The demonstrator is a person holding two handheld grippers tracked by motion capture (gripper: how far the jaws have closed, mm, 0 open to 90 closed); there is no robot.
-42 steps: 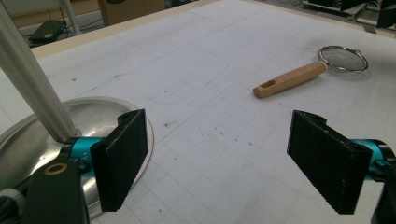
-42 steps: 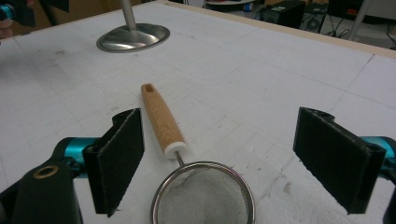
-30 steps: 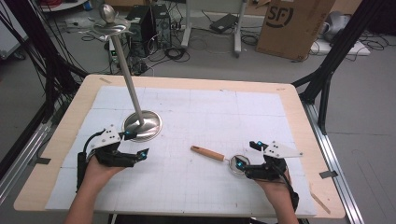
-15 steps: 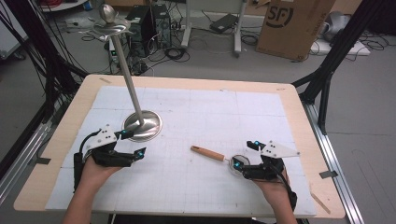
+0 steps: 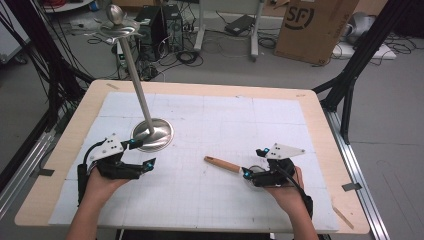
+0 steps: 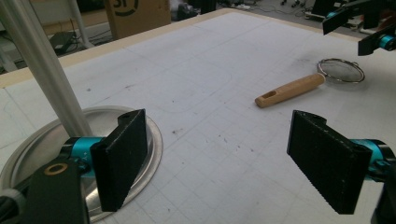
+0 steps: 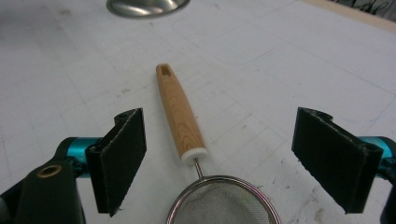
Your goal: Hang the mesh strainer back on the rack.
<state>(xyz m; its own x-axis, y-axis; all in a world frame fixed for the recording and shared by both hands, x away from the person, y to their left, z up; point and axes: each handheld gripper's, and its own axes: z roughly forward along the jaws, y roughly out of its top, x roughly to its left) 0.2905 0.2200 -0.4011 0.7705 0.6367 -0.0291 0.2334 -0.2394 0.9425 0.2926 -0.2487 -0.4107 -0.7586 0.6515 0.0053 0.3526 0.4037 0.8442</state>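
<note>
In the high view, a small mesh strainer (image 5: 235,167) with a wooden handle is seen lying flat on the white gridded worktop (image 5: 225,115), right of centre near the front edge. The right gripper (image 5: 254,162) is held just over the strainer's mesh bowl, its fingers apart with nothing clamped. The left gripper (image 5: 143,153) is held at the front left, beside the round base of a metal stand (image 5: 151,134) whose pole leans up to a small dish at its top; its fingers are apart too.

In the left gripper view, the 2 black fingers (image 6: 121,156) are shown wide apart and empty, 1 of them over the rim of the stand's base (image 6: 154,140). The strainer (image 6: 308,81) is seen farther off, well apart, with the right gripper above its bowl.

In the right gripper view, the 2 fingers (image 7: 119,156) are spread wide. The strainer (image 7: 180,109) lies between them, untouched, its handle pointing away towards the stand's base (image 7: 144,5).
</note>
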